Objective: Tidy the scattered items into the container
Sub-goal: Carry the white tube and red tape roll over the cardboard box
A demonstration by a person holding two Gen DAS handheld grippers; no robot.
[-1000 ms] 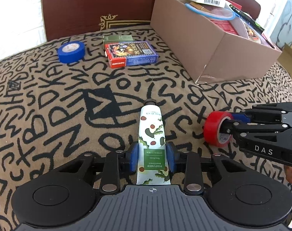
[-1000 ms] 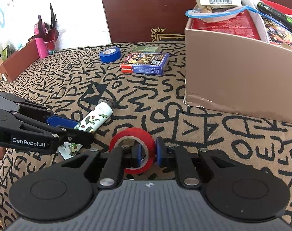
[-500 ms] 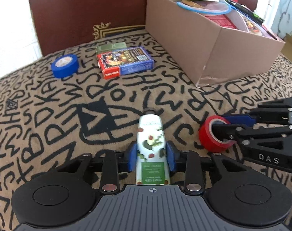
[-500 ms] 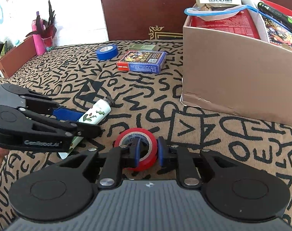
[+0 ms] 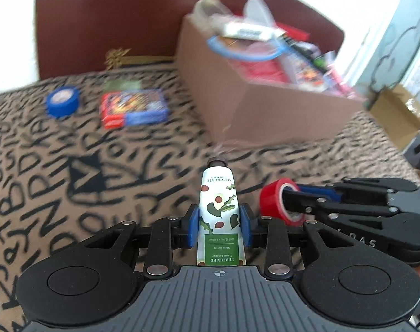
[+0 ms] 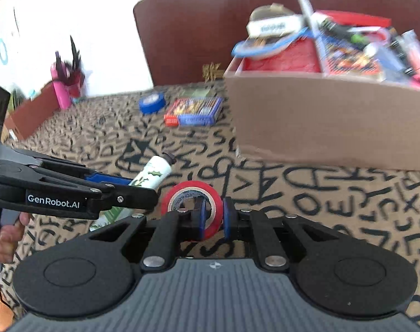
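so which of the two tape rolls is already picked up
The red tape roll: the right gripper is clamped through its rim. The blue tape roll lies flat on the patterned cloth beside the card box.

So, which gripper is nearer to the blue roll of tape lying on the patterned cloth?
Left. The left gripper, shut on the hand cream tube, is on the blue roll of tape's side; the right gripper, gripping the red tape roll, is farther away.

A leaf-printed hand cream tube (image 5: pixel 218 215) and red tape roll (image 6: pixel 192 204) (both clamped) face the crammed cardboard box (image 5: pixel 268 110).
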